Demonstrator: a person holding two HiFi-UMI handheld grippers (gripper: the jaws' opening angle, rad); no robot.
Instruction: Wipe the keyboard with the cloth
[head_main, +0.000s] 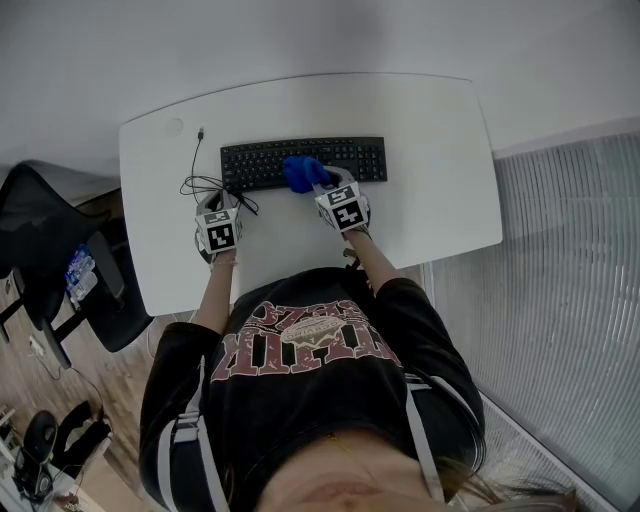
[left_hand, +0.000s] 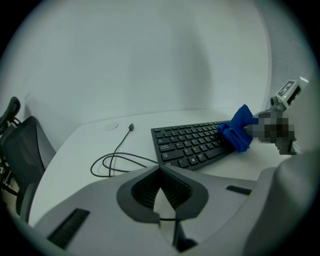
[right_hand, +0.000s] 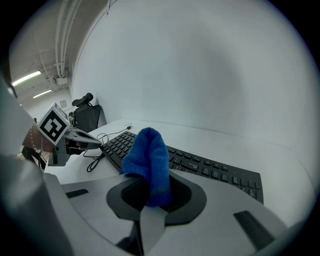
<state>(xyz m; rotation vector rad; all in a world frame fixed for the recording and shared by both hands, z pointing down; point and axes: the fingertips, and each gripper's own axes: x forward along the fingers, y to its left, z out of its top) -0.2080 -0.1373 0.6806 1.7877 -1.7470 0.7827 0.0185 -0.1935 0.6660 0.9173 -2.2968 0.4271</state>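
Note:
A black keyboard (head_main: 303, 162) lies across the far half of a white desk (head_main: 440, 200). My right gripper (head_main: 322, 182) is shut on a blue cloth (head_main: 302, 173), which lies on the keys near the keyboard's middle, toward its front edge. In the right gripper view the cloth (right_hand: 148, 162) sticks up from between the jaws, with the keyboard (right_hand: 210, 167) behind it. My left gripper (head_main: 222, 199) hovers just off the keyboard's left front corner, shut on nothing. From the left gripper view I see the keyboard (left_hand: 190, 145) and the cloth (left_hand: 239, 129) ahead to the right.
The keyboard's black cable (head_main: 205, 185) loops on the desk beside my left gripper, its plug (head_main: 201, 132) lying loose. A round grommet (head_main: 174, 127) marks the far left corner. A black office chair (head_main: 60, 260) stands left of the desk. Slatted flooring (head_main: 580, 300) runs along the right.

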